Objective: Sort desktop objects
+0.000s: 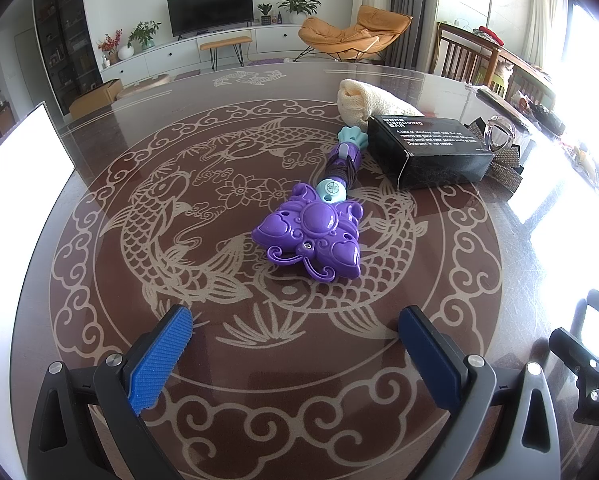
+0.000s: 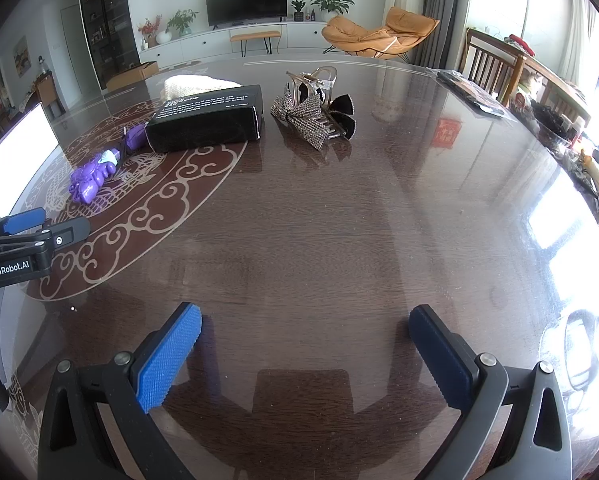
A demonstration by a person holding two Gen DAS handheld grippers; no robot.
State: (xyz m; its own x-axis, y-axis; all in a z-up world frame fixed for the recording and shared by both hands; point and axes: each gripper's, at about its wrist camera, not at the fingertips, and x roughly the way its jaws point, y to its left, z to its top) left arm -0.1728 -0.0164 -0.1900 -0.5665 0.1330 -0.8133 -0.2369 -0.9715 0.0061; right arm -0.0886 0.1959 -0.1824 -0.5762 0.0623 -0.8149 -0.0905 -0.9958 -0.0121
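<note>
Left gripper (image 1: 295, 332) hovers, fingers apart, lined up on the purple toy wand (image 1: 311, 232) for a grab, while the right gripper (image 2: 305, 340) waits with fingers apart over bare worktop (image 2: 339, 220).

Purple toy wand (image 1: 314, 227) flat beside black box (image 1: 431, 152), rhinestone bow clip (image 2: 308, 117), cream knit (image 1: 369, 100).

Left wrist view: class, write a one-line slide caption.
Open left gripper faces a purple toy wand on the patterned table, black box beyond.
</note>
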